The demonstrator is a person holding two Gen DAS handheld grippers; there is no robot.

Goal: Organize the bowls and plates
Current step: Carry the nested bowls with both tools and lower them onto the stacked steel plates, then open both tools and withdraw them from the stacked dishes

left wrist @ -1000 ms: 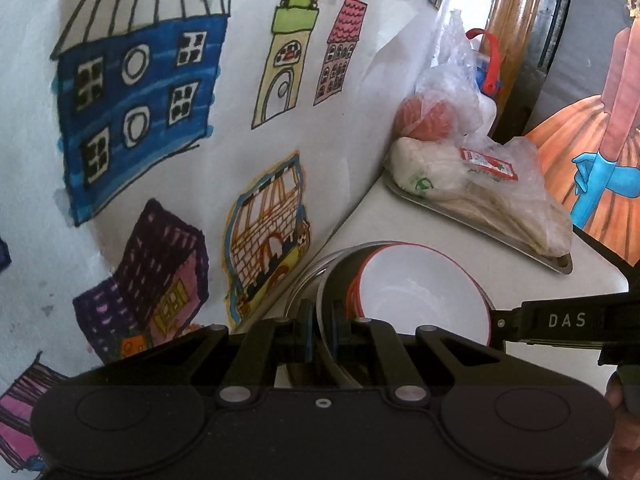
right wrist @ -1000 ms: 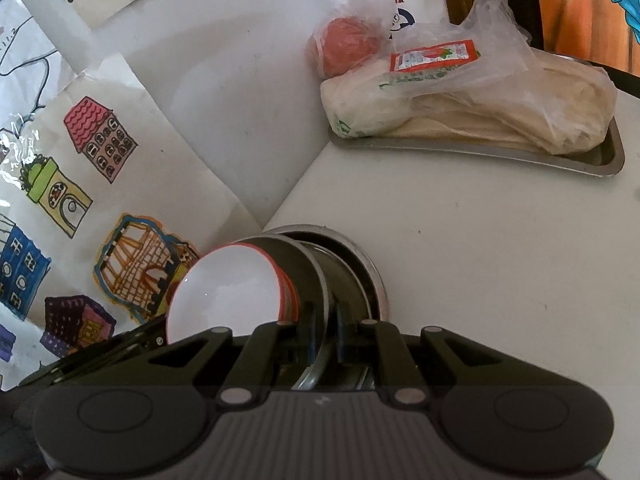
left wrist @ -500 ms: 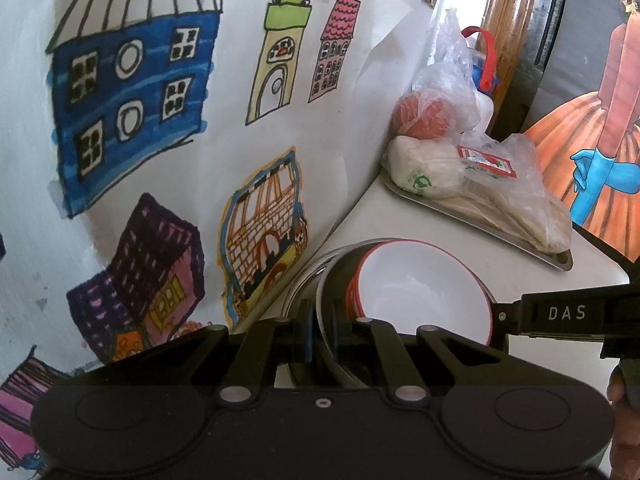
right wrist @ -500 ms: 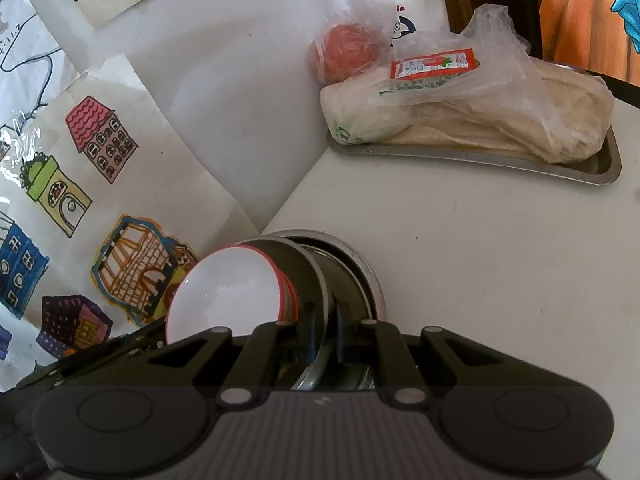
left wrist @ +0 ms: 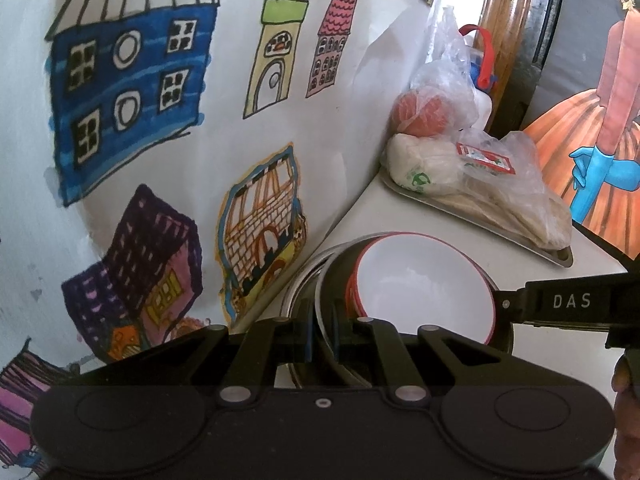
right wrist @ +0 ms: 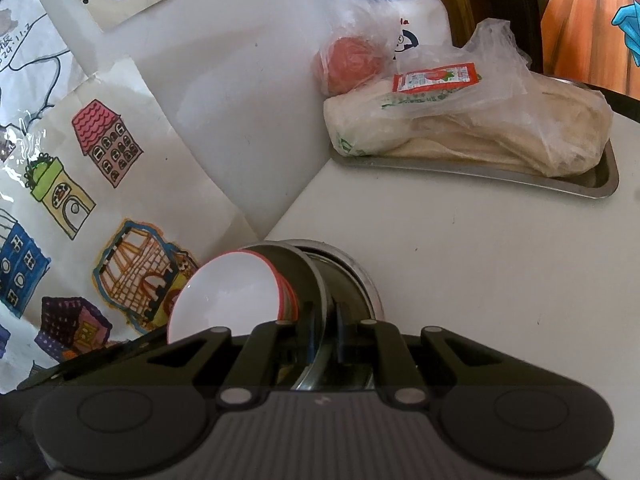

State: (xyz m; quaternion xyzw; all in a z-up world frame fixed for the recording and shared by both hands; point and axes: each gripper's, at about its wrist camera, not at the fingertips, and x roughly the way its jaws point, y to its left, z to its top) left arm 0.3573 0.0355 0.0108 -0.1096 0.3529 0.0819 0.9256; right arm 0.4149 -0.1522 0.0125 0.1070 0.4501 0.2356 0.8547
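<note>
A stack of white bowls with red rims (left wrist: 420, 280) sits inside a steel bowl (left wrist: 326, 280), and both nest in a larger steel bowl (right wrist: 352, 276) on the white table. My left gripper (left wrist: 322, 334) is shut on the near rim of the inner steel bowl. My right gripper (right wrist: 324, 334) is shut on the same bowl's rim from the opposite side. The white bowls also show in the right wrist view (right wrist: 228, 296). The right gripper's arm crosses the left wrist view at the right.
A steel tray (right wrist: 600, 184) with bagged flatbread (right wrist: 480, 136) and a bagged red fruit (right wrist: 348, 64) stands at the table's far end. A wall covered in children's house drawings (left wrist: 132, 80) runs close along the left of the bowls.
Both grippers and the held bowls have shifted slightly toward the tray; their grip is unchanged.
</note>
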